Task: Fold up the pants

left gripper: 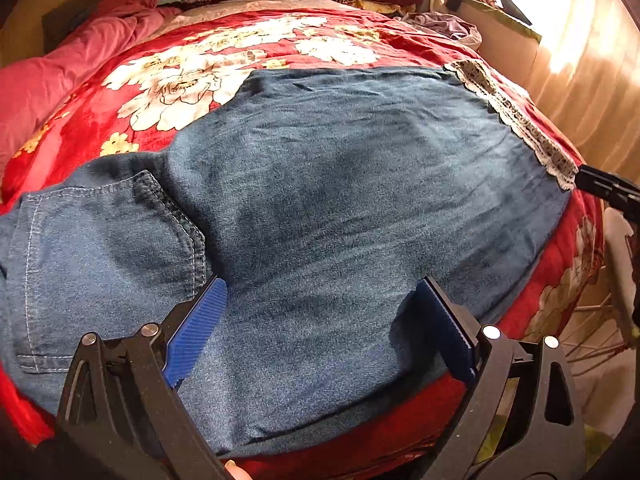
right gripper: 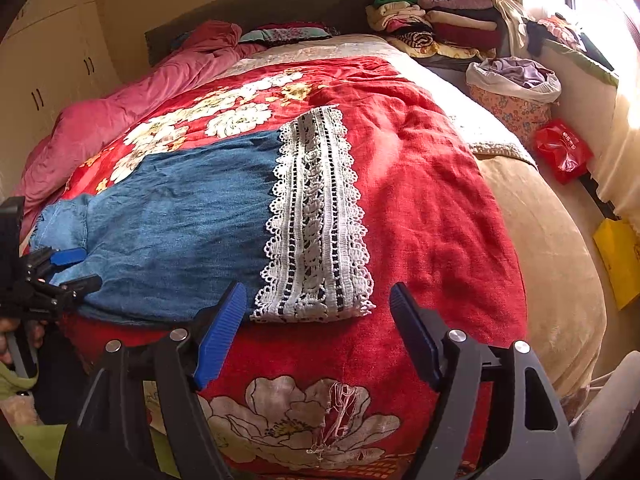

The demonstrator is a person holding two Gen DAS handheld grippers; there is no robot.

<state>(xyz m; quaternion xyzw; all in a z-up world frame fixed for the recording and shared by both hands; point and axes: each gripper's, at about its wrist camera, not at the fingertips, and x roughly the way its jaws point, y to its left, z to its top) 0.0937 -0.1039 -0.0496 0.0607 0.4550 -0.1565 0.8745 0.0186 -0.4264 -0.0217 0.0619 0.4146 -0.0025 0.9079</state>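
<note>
The denim pants (left gripper: 340, 184) lie flat on the red floral blanket (right gripper: 432, 184) near the front edge of the bed (right gripper: 552, 248), their long axis running side to side along that edge. The waist end with a stitched back pocket (left gripper: 108, 248) points to my left; the hem end, trimmed with a broad band of white lace (right gripper: 316, 224), points to my right.

The denim is soft, faded blue, with shallow wrinkles and pale double stitching around the pocket. The lace is openwork with scalloped borders and dark rows showing through. The blanket is plush, red with big white flowers.

My left gripper (left gripper: 320, 320) has its jaws spread wide apart, blue ribbed pads low over the near edge of the pants beside the pocket, holding nothing. My right gripper (right gripper: 316, 328) is likewise parted, jaws straddling the near corner of the lace hem, holding nothing; whether the pads touch the cloth I cannot tell.

Right of the lace, bare blanket runs to the bed's right edge, and open blanket lies beyond the pants toward the head of the bed. A pink quilt (right gripper: 100, 128) is bunched along the left edge. Stacked clothes (right gripper: 432, 20) sit at the far right corner.
</note>
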